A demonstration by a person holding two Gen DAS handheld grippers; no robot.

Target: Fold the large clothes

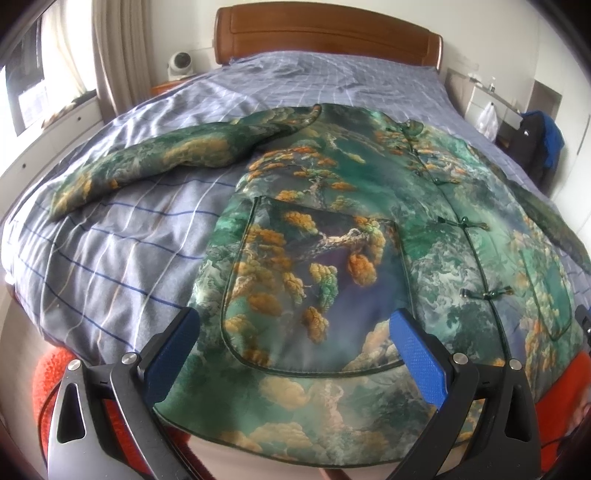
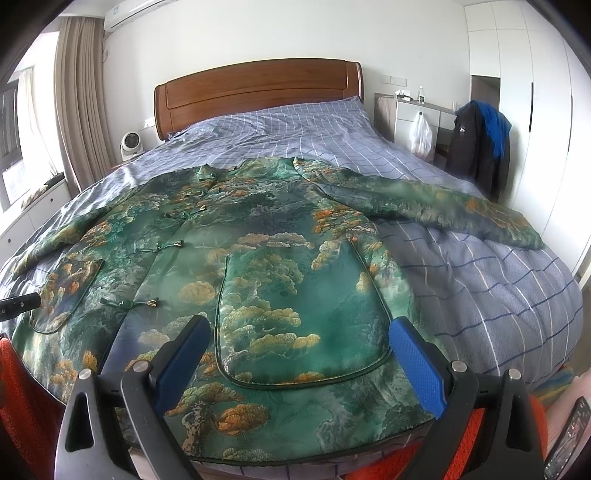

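**Around the bed**

A checked blue-grey duvet [image 2: 480,280] covers the bed, backed by a wooden headboard [image 2: 258,92]. Left of it, a small white fan [image 2: 132,144] sits near beige curtains [image 2: 79,99]; an air conditioner [image 2: 129,13] hangs above. To the right, a plastic bag [image 2: 420,136] hangs on a white cabinet [image 2: 406,114], beside a dark jacket [image 2: 476,147] with blue cloth [image 2: 495,125] over it. White wardrobes [image 2: 524,74] line the wall.

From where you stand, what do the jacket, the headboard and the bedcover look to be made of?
Jacket: seemingly satin or silk-like brocade, glossy, since light sheens across its woven green and gold scenery. Headboard: wood, reddish-brown and polished, with visible grain. Bedcover: probably matte cotton, soft and creased, with a printed check.
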